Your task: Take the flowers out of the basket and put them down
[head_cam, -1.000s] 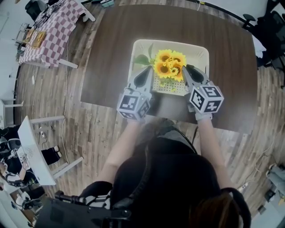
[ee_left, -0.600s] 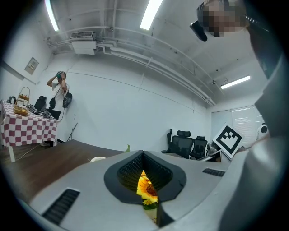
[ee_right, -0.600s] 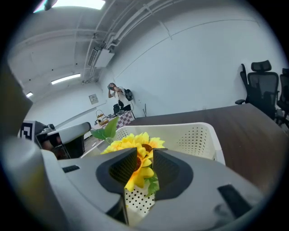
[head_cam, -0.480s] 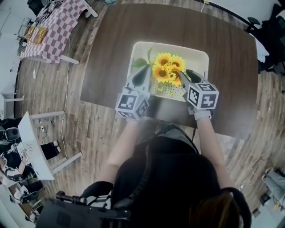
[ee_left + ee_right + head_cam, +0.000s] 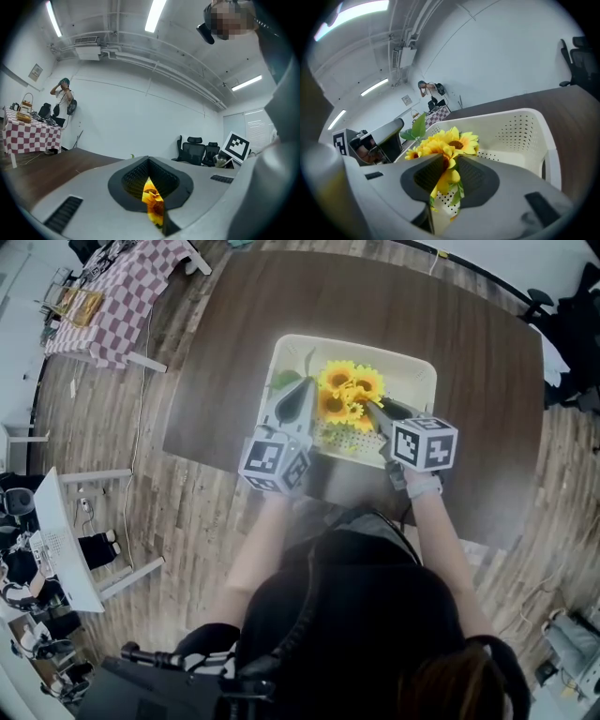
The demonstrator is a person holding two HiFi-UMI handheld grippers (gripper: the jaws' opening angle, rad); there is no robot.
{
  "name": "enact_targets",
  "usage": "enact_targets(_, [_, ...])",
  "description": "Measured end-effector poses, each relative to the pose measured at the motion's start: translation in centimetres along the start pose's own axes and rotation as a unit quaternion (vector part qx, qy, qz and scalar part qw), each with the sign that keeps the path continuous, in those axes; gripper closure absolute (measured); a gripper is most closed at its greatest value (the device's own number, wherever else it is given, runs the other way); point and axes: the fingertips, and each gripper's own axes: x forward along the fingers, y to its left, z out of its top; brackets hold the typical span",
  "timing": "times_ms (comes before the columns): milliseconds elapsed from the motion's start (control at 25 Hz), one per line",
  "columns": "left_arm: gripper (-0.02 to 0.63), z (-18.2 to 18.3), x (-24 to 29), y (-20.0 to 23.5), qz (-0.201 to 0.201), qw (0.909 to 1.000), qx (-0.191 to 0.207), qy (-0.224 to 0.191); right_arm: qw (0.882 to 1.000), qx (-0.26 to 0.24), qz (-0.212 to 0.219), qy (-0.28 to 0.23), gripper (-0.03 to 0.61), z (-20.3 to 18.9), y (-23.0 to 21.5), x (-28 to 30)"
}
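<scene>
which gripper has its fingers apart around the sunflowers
The right gripper: its fingers have just been closing yet stand apart with the sunflowers between them. The left gripper has its fingers shut together beside the bunch.

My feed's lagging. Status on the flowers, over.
left gripper shut beside flowers. right gripper has just been closing, flowers between jaws, not clamped. Flowers in basket. Nothing blocking.
</scene>
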Motion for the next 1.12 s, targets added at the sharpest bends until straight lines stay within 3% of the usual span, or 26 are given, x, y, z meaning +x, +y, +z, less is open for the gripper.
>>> enact_targets(120, [0.611, 0.0, 0.3, 0.4, 0.002, 1.0000, 0.001, 0.006, 1.000, 0.005, 0.010, -0.003, 0.496, 0.5, 0.3, 0.2])
enact_targets(160, [0.611, -0.1, 0.4, 0.4, 0.001, 0.9999, 0.002, 0.010, 1.000, 0.007, 0.010, -0.004, 0.548, 0.7, 0.2, 0.2])
enact_targets(240, [0.611, -0.5, 0.5, 0.3, -0.002, 0.9998, 0.004, 0.021, 1.000, 0.010, 0.013, -0.007, 0.560, 0.7, 0.0, 0.2])
enact_targets(640, [0.609, -2.3, 1.2, 0.8, -0.018, 0.9971, 0.016, 0.072, 0.998, 0.041, -0.006, -0.055, 0.572, 2.1, -1.3, 0.9])
enact_targets(720, [0.518, -3.0, 1.4, 0.4, -0.036, 0.9953, 0.015, 0.089, 0.997, 0.046, -0.009, -0.060, 0.572, 2.1, -1.4, 0.9])
enact_targets(920, [0.514, -5.0, 1.6, -0.2, -0.069, 0.9863, 0.026, 0.148, 0.995, 0.055, -0.018, -0.075, 0.572, 2.6, -1.9, 0.8])
enact_targets(1000, [0.457, -5.8, 1.9, -0.1, -0.077, 0.9823, 0.019, 0.170, 0.995, 0.057, -0.024, -0.077, 0.572, 2.9, -2.1, 0.7])
enact_targets(1120, [0.453, -6.9, 2.3, 0.1, -0.084, 0.9759, 0.007, 0.201, 0.994, 0.064, -0.030, -0.078, 0.572, 2.8, -2.4, 0.6])
